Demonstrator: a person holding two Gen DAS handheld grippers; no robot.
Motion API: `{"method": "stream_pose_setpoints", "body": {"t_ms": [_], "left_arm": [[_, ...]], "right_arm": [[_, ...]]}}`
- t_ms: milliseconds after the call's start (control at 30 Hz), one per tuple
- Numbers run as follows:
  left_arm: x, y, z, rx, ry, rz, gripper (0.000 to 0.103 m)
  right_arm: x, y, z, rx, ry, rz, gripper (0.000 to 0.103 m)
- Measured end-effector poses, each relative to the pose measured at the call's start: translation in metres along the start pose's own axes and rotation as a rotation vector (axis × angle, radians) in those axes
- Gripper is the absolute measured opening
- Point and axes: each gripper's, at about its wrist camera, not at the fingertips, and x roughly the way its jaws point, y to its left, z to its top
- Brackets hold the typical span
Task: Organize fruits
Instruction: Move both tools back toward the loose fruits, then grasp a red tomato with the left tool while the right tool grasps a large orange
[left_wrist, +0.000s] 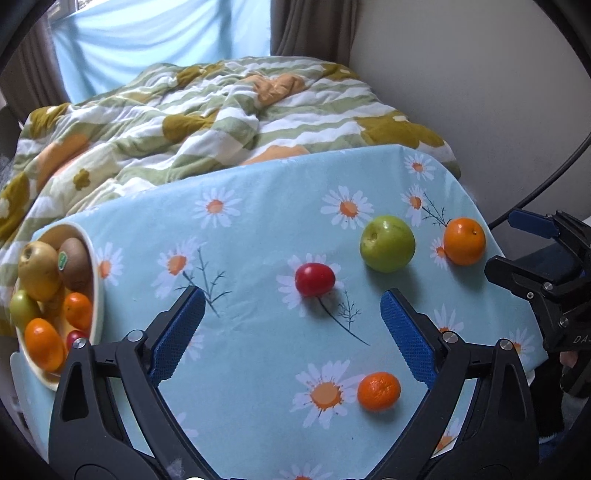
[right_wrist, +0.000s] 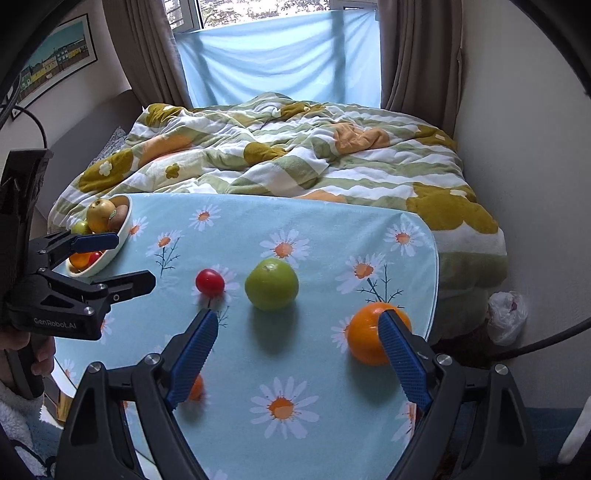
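On the daisy tablecloth (left_wrist: 258, 229) lie a red tomato (left_wrist: 314, 279), a green apple (left_wrist: 387, 243), a large orange (left_wrist: 464, 241) and a small mandarin (left_wrist: 379, 391). A cream bowl (left_wrist: 96, 280) at the left holds several fruits. My left gripper (left_wrist: 291, 310) is open and empty, just short of the tomato. In the right wrist view the tomato (right_wrist: 209, 282), apple (right_wrist: 272, 284) and orange (right_wrist: 364, 334) show. My right gripper (right_wrist: 297, 334) is open and empty, its right finger overlapping the orange. The mandarin (right_wrist: 195, 388) is partly hidden behind its left finger.
A rumpled flowered duvet (right_wrist: 295, 155) covers the bed behind the table. The bowl (right_wrist: 122, 229) sits at the table's far left corner. A wall stands to the right, with a white plastic bag (right_wrist: 506, 315) on the floor. The table's right edge is close to the orange.
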Motion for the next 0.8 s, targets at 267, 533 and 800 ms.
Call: {"method": "stream_pose_setpoints", "body": {"t_ms": [267,533,800], "left_arm": [[0.045,-0.017,0.0,0.019,0.043,-0.005,0.08],[0.068,-0.027,-0.002,0.061,0.06,0.021,0.057],[0.077,-0.029,-0.002,0.083,0.07,0.05,0.042]], "right_arm": [[0.027,-0.027,-0.008,-0.047,0.02,-0.01,0.086],[0.04,-0.041,-0.012,-0.097,0.031,-0.028,0.086],[0.049,-0.046,-0.015,-0.137,0.059,-0.032,0.086]]}}
